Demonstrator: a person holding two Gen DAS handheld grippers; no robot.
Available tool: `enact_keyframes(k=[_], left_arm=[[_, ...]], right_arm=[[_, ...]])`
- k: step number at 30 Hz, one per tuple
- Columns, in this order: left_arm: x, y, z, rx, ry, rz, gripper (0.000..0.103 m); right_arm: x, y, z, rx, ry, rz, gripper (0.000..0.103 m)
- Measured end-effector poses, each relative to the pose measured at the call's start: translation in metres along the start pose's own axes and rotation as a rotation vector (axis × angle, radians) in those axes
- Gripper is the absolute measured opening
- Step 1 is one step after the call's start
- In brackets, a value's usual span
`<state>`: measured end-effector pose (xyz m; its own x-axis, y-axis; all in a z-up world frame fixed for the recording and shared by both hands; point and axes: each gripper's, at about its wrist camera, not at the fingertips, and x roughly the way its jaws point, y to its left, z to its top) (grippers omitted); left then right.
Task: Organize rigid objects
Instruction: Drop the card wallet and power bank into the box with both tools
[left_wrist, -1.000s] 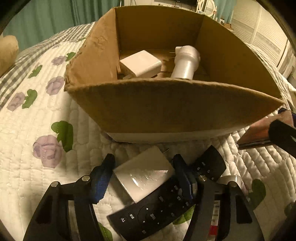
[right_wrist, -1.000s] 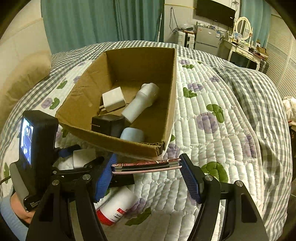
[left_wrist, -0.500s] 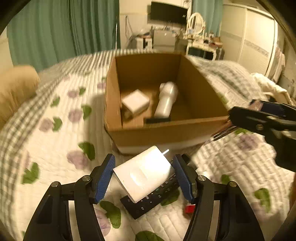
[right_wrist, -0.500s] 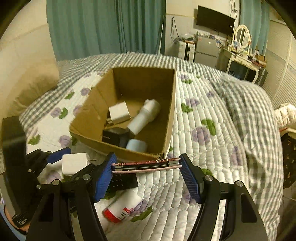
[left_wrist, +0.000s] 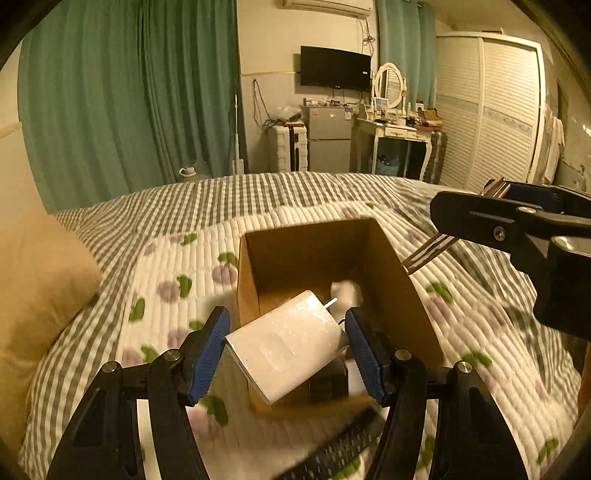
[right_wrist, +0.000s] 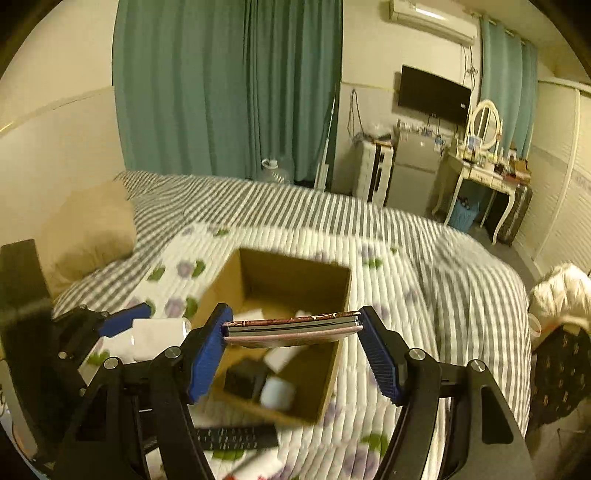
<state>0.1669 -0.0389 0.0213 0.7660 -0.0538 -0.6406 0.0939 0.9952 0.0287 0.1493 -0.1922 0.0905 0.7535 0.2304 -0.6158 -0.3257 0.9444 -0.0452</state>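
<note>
Teal curtains (left_wrist: 125, 110) are hanging along the far wall, beside a black television (left_wrist: 335, 68) mounted above a small grey fridge (left_wrist: 328, 138). A white dressing table (right_wrist: 484, 173) with an oval mirror (right_wrist: 484, 123) is standing near louvred wardrobe doors (left_wrist: 491, 114), while dim yellowish light is filling the bedroom.

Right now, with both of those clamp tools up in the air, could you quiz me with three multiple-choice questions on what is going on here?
1. Where does the cardboard box sit?
A. on the quilted bed
B. on the dressing table
C. on the floor

2. What colour are the curtains?
A. red
B. green
C. white

3. What is the left gripper doing?
A. hanging open and empty
B. clamping a white charger block
C. clamping a remote control

Answers: 1 A, flowered quilt surrounds the box. 2 B, green folds fill the wall. 3 B, the white charger block sits squeezed between the blue pads.
</note>
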Motion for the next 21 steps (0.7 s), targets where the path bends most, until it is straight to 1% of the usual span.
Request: enact_keyframes(k=[4,9,11,14,18,19,21], left_arm=[[0.029,0.003,0.017,-0.001,0.005,0.005,0.066],[0.074,0.004,0.021,0.002,0.042,-0.010,0.066],[0.093,0.006,0.018,-0.007,0.072,-0.021,0.066],[0.109,0.006,0.013,-0.003,0.101,-0.026,0.066],[0.126,0.005,0.005,-0.001,0.132,-0.030,0.066],[0.129,0.006,0.004,-0.009,0.138,-0.040,0.066],[0.130,0.008,0.002,-0.042,0.141,-0.096,0.066]], right_arm=[[0.032,-0.002,0.024,0.004,0.008,-0.002,0.069],[0.079,-0.009,0.034,0.028,0.048,-0.005,0.069],[0.100,-0.015,0.030,0.046,0.076,0.000,0.069],[0.131,-0.024,0.022,0.085,0.127,0.018,0.069],[0.156,-0.029,0.010,0.105,0.167,0.024,0.069],[0.161,-0.030,0.008,0.110,0.175,0.034,0.069],[0.166,-0.034,0.006,0.134,0.186,0.086,0.069]])
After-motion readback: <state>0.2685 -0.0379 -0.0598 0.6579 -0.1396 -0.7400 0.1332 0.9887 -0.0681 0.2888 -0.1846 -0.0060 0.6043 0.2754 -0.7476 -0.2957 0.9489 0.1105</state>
